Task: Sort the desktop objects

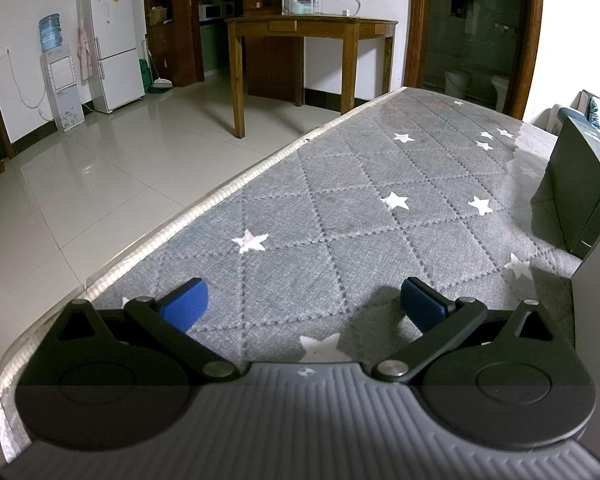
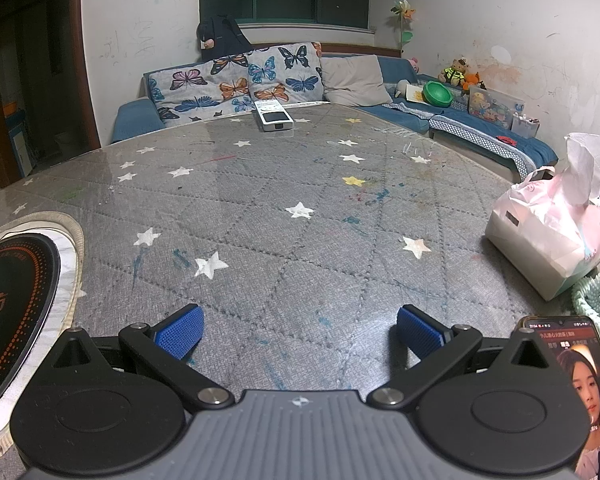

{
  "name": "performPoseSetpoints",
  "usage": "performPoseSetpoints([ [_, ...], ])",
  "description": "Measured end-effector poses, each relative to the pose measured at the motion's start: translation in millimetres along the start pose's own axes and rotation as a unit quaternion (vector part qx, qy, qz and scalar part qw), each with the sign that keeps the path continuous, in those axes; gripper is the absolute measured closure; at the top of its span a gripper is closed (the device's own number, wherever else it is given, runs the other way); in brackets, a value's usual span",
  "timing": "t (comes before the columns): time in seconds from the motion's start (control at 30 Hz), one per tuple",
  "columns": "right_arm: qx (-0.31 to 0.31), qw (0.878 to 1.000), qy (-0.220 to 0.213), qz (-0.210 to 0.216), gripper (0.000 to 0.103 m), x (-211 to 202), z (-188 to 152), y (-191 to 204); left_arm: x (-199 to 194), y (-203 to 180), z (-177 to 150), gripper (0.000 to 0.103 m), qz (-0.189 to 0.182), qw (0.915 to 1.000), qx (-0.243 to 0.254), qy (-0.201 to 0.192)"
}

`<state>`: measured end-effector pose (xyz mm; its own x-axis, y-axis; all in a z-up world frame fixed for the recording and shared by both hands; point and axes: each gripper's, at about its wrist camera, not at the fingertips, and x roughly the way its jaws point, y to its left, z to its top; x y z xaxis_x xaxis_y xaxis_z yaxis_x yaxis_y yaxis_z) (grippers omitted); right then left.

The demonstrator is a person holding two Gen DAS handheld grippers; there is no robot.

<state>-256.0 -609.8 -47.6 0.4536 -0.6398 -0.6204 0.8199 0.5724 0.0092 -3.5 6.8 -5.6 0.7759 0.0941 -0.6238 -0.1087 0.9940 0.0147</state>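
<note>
My left gripper (image 1: 302, 304) hangs open just above the grey star-patterned table cover (image 1: 340, 200), nothing between its blue pads. A dark green box (image 1: 584, 180) stands at the right of the left wrist view. My right gripper (image 2: 298, 332) is open too, low over the same cover (image 2: 300, 240). A white remote-like device (image 2: 274, 118) lies at the far edge of the table. A pink and white tissue pack (image 2: 552, 232) sits at the right. A lit phone (image 2: 584, 392) lies beside the right finger. A mint coiled band (image 2: 598, 296) lies behind the phone.
A black round induction cooktop (image 2: 12, 312) is set into the table at the left of the right wrist view. A blue sofa (image 2: 380, 80) with cushions and toys lines the far side. Beyond the table's left edge lie a tiled floor (image 1: 100, 160) and a wooden table (image 1: 308, 44).
</note>
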Motion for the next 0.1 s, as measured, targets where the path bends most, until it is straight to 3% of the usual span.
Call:
performPoseSetpoints([
  [0.1, 0.000, 1.000, 0.000, 0.000, 0.000, 0.0, 0.0, 0.0, 0.0, 0.0, 0.0, 0.000, 0.000, 1.0000, 0.000, 0.000],
])
